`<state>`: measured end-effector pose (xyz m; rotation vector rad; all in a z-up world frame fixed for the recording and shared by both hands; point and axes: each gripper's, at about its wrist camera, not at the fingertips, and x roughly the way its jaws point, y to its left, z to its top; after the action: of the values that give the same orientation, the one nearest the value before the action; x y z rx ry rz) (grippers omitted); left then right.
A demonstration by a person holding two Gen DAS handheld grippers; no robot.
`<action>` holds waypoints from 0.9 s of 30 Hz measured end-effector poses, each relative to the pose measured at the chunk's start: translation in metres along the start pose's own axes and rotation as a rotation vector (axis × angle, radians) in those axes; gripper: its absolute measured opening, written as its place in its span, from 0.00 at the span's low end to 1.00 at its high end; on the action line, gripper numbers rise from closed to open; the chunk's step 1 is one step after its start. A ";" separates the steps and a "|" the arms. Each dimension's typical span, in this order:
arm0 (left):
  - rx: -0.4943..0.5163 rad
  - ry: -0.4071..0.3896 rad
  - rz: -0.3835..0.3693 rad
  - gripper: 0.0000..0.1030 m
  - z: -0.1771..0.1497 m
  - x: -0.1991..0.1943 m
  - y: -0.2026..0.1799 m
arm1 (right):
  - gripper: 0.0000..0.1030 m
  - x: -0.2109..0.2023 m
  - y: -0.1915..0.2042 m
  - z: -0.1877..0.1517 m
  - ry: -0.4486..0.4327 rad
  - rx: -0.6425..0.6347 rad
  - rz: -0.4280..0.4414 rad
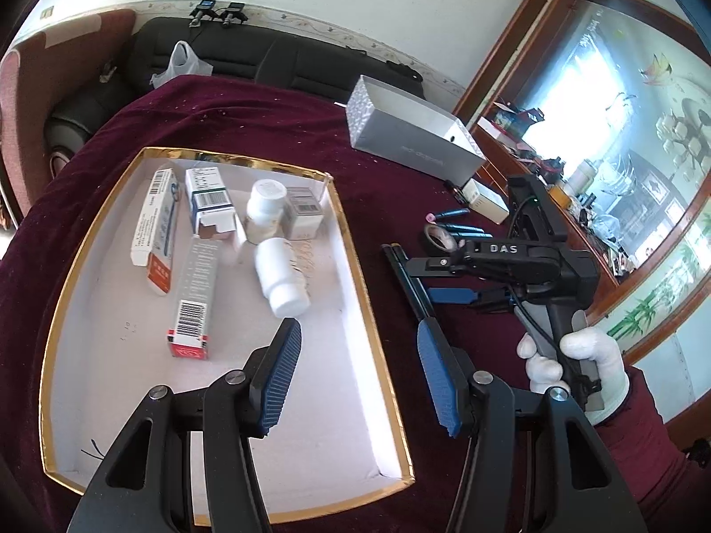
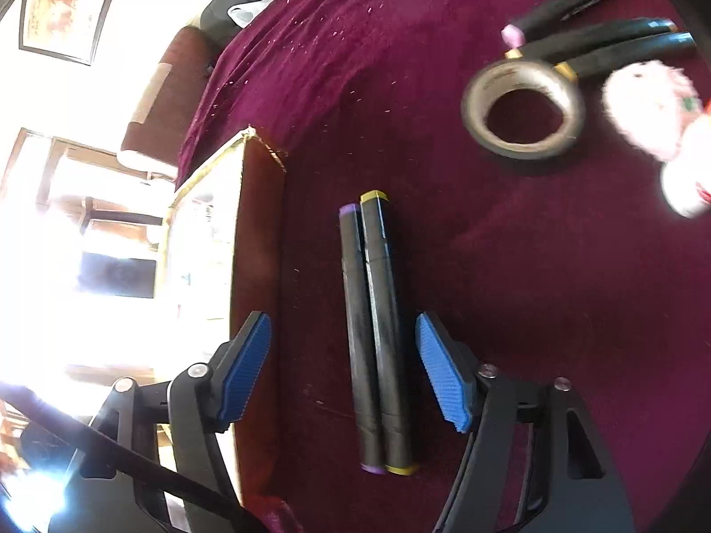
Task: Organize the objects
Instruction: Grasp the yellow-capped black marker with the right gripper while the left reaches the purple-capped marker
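The right hand-held gripper [image 2: 342, 373] hovers open astride two black markers [image 2: 373, 333] lying together on the bench [image 2: 533, 288] beside the gold-rimmed tray [image 1: 355, 266]. Best centre lower, then close squarely on both. The left hand-held gripper [image 1: 360, 373] waits open and empty over the tray.

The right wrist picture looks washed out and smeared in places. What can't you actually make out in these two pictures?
- Right wrist view: glare whitens the gold-rimmed tray; its contents cannot be read.
- Right wrist view: the fuzzy pink-white thing is blurred and cut by the edge; unidentifiable.
- Right wrist view: the tape roll is blurred; its print is unreadable.
- Left wrist view: medicine boxes show print too small to read.
- Left wrist view: the right claw hides most of the markers.
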<state>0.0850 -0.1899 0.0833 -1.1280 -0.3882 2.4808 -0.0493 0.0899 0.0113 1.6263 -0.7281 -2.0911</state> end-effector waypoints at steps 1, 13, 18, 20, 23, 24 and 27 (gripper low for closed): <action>0.007 -0.001 -0.002 0.47 -0.001 -0.002 -0.003 | 0.65 -0.002 0.000 -0.001 -0.018 -0.004 -0.018; 0.048 0.011 0.027 0.47 -0.008 -0.002 -0.031 | 0.53 -0.013 0.015 -0.023 -0.150 -0.167 -0.341; 0.068 0.031 0.033 0.47 -0.012 0.003 -0.044 | 0.53 -0.002 0.026 -0.028 -0.165 -0.257 -0.472; 0.080 0.032 0.037 0.47 -0.012 0.003 -0.048 | 0.53 0.006 0.035 -0.028 -0.173 -0.317 -0.529; 0.097 0.029 0.056 0.47 -0.012 0.002 -0.053 | 0.43 0.005 0.032 -0.033 -0.205 -0.354 -0.560; 0.100 0.030 0.060 0.47 -0.011 0.003 -0.055 | 0.37 0.003 0.030 -0.035 -0.216 -0.357 -0.556; 0.118 0.042 0.080 0.47 -0.009 0.012 -0.063 | 0.13 -0.007 0.017 -0.035 -0.227 -0.304 -0.510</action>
<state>0.0995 -0.1282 0.0949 -1.1670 -0.1849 2.5074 -0.0134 0.0749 0.0202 1.5284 -0.0348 -2.6140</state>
